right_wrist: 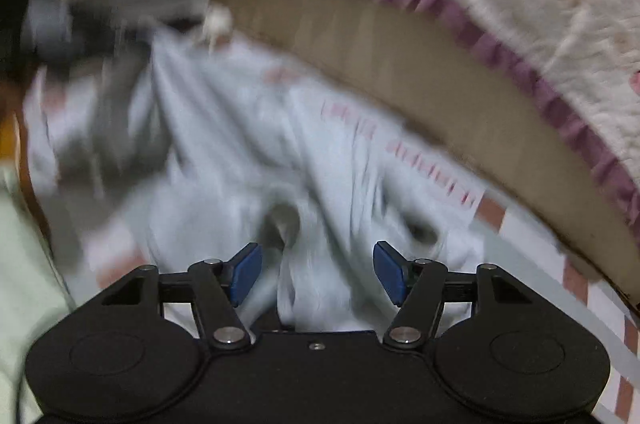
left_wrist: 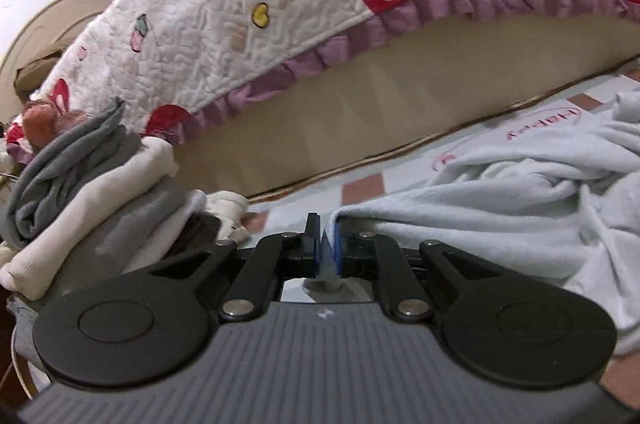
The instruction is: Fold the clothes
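A pale blue garment [left_wrist: 520, 192] lies crumpled on the patterned sheet, at the right of the left wrist view. My left gripper [left_wrist: 325, 244] is shut on an edge of this garment, the cloth pinched between the blue pads. In the blurred right wrist view the same pale blue garment [right_wrist: 248, 144] spreads below my right gripper [right_wrist: 317, 274]. Its blue pads stand wide apart, and a fold of the cloth rises between them without either pad pressing on it.
A stack of folded grey and cream clothes [left_wrist: 92, 184] sits at the left. A thick mattress with a white quilt with red shapes and a purple frill [left_wrist: 280, 24] runs behind. The checked sheet [left_wrist: 360, 184] shows between pile and garment.
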{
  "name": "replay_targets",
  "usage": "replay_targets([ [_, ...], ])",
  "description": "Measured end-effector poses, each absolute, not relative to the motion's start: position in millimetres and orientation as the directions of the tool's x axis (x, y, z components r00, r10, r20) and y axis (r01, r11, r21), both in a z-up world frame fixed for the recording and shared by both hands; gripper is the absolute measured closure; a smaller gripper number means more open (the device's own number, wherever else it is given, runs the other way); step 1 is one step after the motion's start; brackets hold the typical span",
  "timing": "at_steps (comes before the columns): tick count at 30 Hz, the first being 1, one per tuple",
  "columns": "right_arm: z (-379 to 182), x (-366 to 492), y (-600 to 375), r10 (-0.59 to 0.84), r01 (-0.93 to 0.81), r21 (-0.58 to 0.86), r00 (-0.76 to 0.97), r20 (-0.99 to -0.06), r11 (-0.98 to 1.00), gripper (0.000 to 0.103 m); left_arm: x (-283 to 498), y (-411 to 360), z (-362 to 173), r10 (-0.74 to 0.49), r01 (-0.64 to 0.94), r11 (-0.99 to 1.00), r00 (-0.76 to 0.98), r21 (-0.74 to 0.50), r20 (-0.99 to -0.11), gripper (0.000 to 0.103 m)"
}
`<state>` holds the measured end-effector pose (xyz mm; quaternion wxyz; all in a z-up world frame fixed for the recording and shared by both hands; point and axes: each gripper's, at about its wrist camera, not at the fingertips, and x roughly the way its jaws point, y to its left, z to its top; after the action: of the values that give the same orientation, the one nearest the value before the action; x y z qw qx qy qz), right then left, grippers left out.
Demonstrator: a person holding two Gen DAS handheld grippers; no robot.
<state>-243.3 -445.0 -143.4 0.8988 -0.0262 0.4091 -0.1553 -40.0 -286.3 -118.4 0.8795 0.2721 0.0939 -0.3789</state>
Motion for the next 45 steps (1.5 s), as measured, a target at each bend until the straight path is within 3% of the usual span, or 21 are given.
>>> replay_targets([
  [3, -176, -238, -453, -0.290, 0.294, -0.136, 0.584, -0.758, 0.946, 0.037, -25, -287, -118, -0.590, 0.703, 0.616, 0.711, 0.356, -0.382, 0.093],
  [4, -182, -235, -456, -0.287, 0.307, -0.121, 0.585, -0.758, 0.944, 0.037, -19, -287, -120, -0.570, 0.691, 0.641, 0.720, 0.335, -0.397, 0.089],
  [5, -188, -232, -458, -0.284, 0.311, -0.113, 0.585, -0.760, 0.944, 0.038, -12, -289, -121, -0.547, 0.683, 0.665, 0.721, 0.302, -0.426, 0.078],
  [7, -199, -226, -462, -0.285, 0.313, -0.114, 0.580, -0.763, 0.943, 0.043, 5, -285, -123, -0.529, 0.683, 0.711, 0.677, 0.169, -0.512, 0.064],
  [9, -205, -218, -463, -0.298, 0.307, -0.137, 0.576, -0.761, 0.942, 0.053, 14, -276, -123, -0.594, 0.716, 0.698, 0.583, 0.006, -0.554, 0.064],
  [10, -205, -216, -465, -0.299, 0.307, -0.134, 0.588, -0.752, 0.942, 0.081, 7, -275, -120, -0.619, 0.739, 0.674, 0.565, 0.000, -0.546, 0.064],
  [11, -203, -213, -469, -0.304, 0.316, -0.133, 0.586, -0.751, 0.939, 0.097, 0, -274, -117, -0.643, 0.760, 0.650, 0.545, -0.006, -0.538, 0.063],
  [15, -171, -223, -486, -0.355, 0.422, -0.066, 0.656, -0.666, 0.904, 0.096, -36, -274, -109, -0.783, 0.881, 0.464, 0.359, -0.093, -0.509, 0.056],
  [18, -138, -240, -497, -0.357, 0.473, 0.042, 0.718, -0.598, 0.880, 0.096, -66, -286, -116, -0.842, 0.940, 0.281, 0.145, -0.193, -0.520, 0.044],
  [22, -101, -259, -504, -0.336, 0.474, 0.147, 0.779, -0.530, 0.868, 0.096, -117, -311, -137, -0.818, 0.983, 0.146, 0.055, -0.114, -0.573, 0.035],
  [27, -64, -275, -504, -0.340, 0.462, 0.169, 0.814, -0.471, 0.871, 0.096, -156, -329, -168, -0.749, 0.978, 0.160, 0.208, 0.133, -0.629, 0.026],
  [33, -23, -293, -494, -0.314, 0.411, 0.193, 0.864, -0.393, 0.891, 0.096, -155, -338, -184, -0.699, 0.946, 0.222, 0.323, 0.236, -0.638, 0.023],
  [34, -16, -296, -492, -0.309, 0.402, 0.196, 0.873, -0.378, 0.895, 0.096, -151, -339, -183, -0.699, 0.941, 0.245, 0.337, 0.233, -0.630, 0.024],
  [36, -1, -303, -485, -0.306, 0.385, 0.183, 0.885, -0.350, 0.904, 0.096, -143, -338, -177, -0.706, 0.931, 0.288, 0.364, 0.224, -0.607, 0.045],
  [37, 7, -306, -481, -0.305, 0.380, 0.173, 0.888, -0.344, 0.909, 0.096, -141, -336, -172, -0.710, 0.926, 0.298, 0.376, 0.230, -0.595, 0.080],
  [38, 13, -309, -477, -0.305, 0.376, 0.164, 0.889, -0.341, 0.912, 0.096, -139, -334, -166, -0.714, 0.920, 0.309, 0.391, 0.239, -0.581, 0.100],
  [42, 38, -322, -463, -0.310, 0.367, 0.122, 0.890, -0.335, 0.922, 0.096, -140, -311, -131, -0.725, 0.862, 0.400, 0.505, 0.310, -0.469, 0.102],
  [45, 56, -334, -455, -0.328, 0.375, 0.086, 0.884, -0.333, 0.923, 0.096, -131, -282, -96, -0.730, 0.832, 0.494, 0.554, 0.251, -0.400, 0.102],
])
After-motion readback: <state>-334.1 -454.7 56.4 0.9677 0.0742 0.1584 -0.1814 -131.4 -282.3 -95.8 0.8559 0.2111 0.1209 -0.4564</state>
